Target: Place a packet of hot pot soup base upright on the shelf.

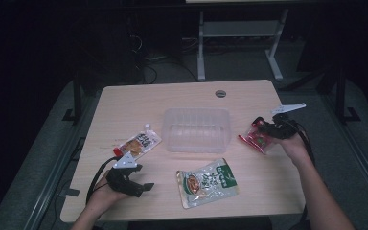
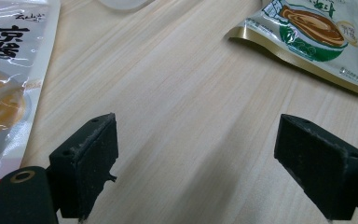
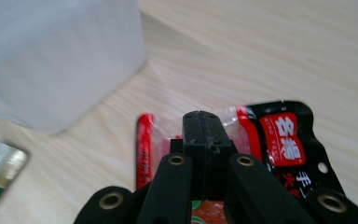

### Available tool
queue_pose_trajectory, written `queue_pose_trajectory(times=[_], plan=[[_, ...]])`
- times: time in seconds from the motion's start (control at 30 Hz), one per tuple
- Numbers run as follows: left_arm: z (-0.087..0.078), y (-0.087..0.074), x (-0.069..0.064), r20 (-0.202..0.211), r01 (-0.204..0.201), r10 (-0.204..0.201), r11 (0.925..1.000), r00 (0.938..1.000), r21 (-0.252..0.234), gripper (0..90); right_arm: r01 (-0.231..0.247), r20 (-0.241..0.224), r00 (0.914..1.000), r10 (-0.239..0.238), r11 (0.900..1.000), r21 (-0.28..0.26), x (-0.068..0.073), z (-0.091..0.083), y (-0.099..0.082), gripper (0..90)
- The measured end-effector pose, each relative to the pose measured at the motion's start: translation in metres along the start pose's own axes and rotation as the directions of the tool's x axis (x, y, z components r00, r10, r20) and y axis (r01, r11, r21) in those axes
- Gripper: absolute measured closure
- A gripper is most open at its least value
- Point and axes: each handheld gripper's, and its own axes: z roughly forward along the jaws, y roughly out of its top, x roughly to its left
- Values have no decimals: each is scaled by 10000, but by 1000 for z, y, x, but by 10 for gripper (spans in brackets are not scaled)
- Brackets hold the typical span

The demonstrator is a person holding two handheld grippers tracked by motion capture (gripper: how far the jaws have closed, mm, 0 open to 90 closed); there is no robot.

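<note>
Right gripper point(image 1: 261, 128): we see it at the right of the high view, jaws pressed together on the red packet point(image 1: 255, 139), pinching its clear upper edge.
Red packet: held just off the right end of the clear container point(image 1: 197, 129); whether its lower end touches the table point(image 1: 249, 96) we cannot tell. In the right gripper view the packet point(image 3: 279, 140) spreads out behind the closed jaws, red and black with white characters, its clear edge caught between the pads.
Left gripper point(image 1: 143, 188): low at the lower left of the high view, jaws spread wide with nothing between them. In the left gripper view we look between the two black pads point(image 2: 91, 158) at bare wood.
Orange pouch point(image 1: 138, 143): lying flat left of the container, just above the left gripper in the frame.
Green pouch point(image 1: 207, 182): flat at the lower centre, below the container, near the left gripper's tips but apart from them.
Clear container: middle of the table, open side up, nothing inside that we can make out.
Forearms: both come in from the bottom edge.
</note>
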Motion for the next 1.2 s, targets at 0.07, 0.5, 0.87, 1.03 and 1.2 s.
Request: queue_pose_trajectory(times=[0.07,0.5,0.87,1.03,1.2], plan=[[0,0,0,18,0,0,10000,10000,28,130,10,113,9999,-12,9998,188,-4,6,-1,897],[1,-1,0,56,99,-99,9999,9999,71,130,76,212,9997,-103,9921,1249,-7,20,-12,900],[0,-2,1,68,104,-104,9999,9999,77,130,296,128,9994,-319,9878,1529,2,16,-13,900],[0,-2,0,87,137,-137,9999,9999,36,130,319,7,9995,-324,9870,1576,6,13,-16,900],[-1,-2,1,75,124,-125,9999,9999,67,130,361,-172,9993,-336,9838,1755,16,6,-22,900]])
